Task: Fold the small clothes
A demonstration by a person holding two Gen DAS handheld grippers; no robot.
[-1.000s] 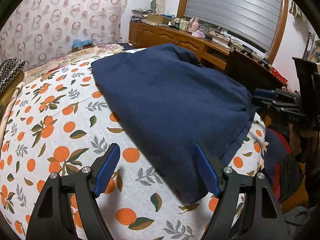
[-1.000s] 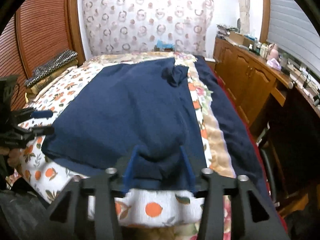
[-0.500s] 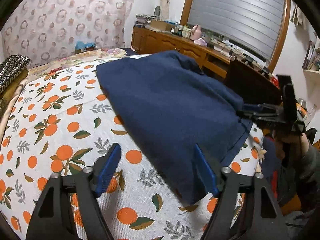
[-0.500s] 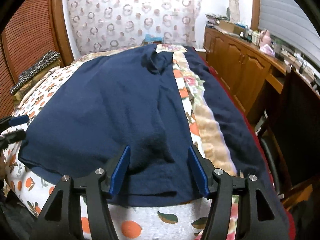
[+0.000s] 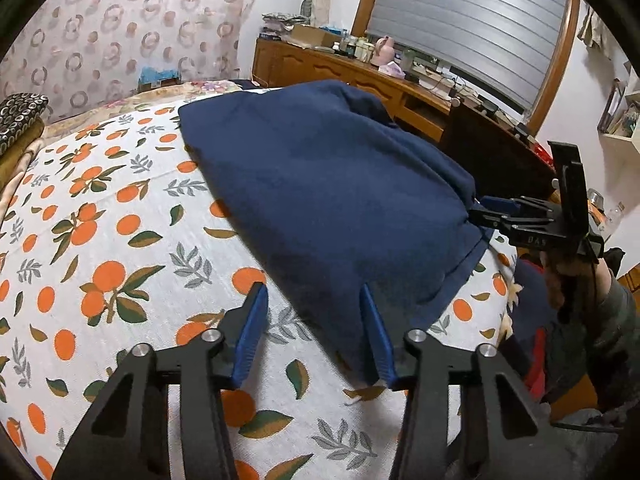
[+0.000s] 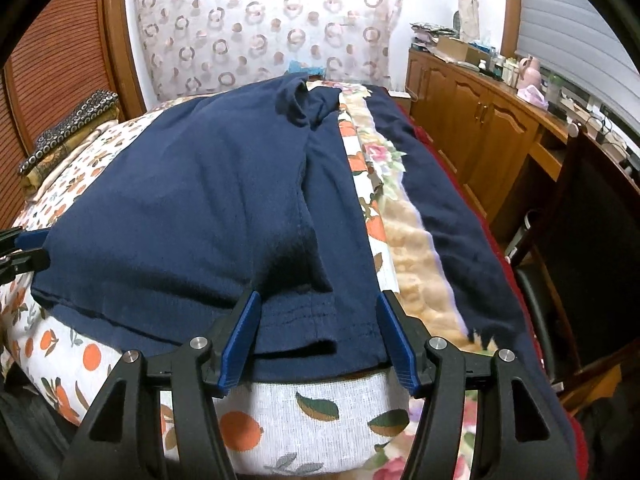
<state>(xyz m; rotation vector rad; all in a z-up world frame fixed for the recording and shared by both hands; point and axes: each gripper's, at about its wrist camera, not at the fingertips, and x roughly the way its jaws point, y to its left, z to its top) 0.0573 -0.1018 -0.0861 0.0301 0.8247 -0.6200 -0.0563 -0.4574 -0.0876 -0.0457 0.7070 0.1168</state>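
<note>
Left wrist view: my left tongs [image 5: 312, 312] have just been closing, jaws narrower than a second ago, straddling the near corner of the navy garment [image 5: 332, 200] without pinching it. The garment, soft matte knit with a stitched hem, lies spread on the bed [image 5: 100, 240], whose woven cover is printed with oranges and leaves. Right wrist view: my right tongs [image 6: 318, 322], now lower than before, stand released, jaws astride the garment's hem at the bed's near edge, pitched downward.

navy garment [image 5: 328, 200], orange-fruit-print bedsheet [image 5: 100, 240]
</note>
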